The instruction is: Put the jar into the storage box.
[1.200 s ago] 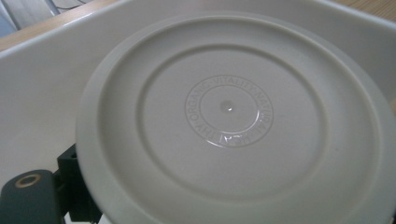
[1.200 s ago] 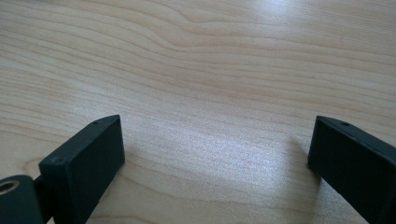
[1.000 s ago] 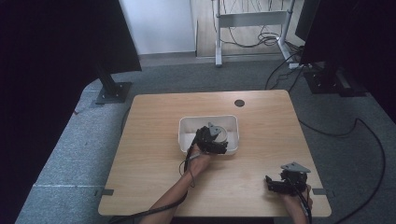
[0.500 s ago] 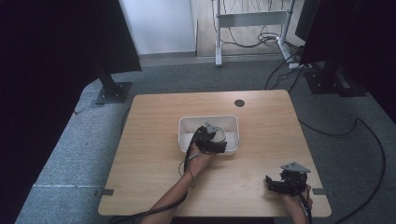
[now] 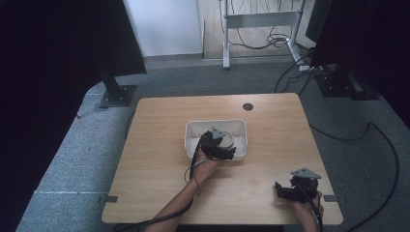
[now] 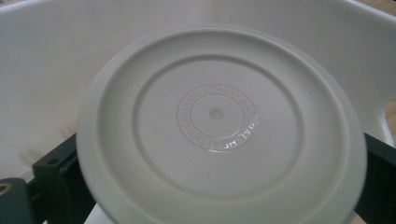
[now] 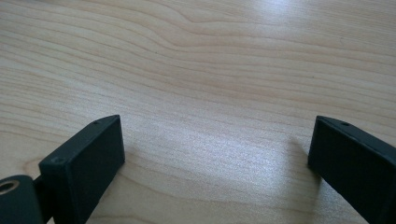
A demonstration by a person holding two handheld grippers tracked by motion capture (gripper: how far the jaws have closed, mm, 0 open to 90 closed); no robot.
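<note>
Lid [image 6: 219, 126], round and off-white, is sitting between the jaws of our left claw [image 5: 218, 145], which are pressing on its two sides inside the white tub [image 5: 193, 133]. We are seeing the tub near the middle of the table [image 5: 159, 121], with bare wood open on every side of it and its walls rising close behind the lid. We are reading raised letters ringed around the lid's centre: "ORGANIC", "VITALITY" and "HEALTHY"; the rest is too glossy to make out. We are keeping our right claw [image 5: 290, 189] near the table's near right corner, well apart from the tub, jaws wide apart over bare wood [image 7: 210, 70]. Compared with a second ago, our left claw is sitting slightly farther into the tub; the right one is staying put.
</note>
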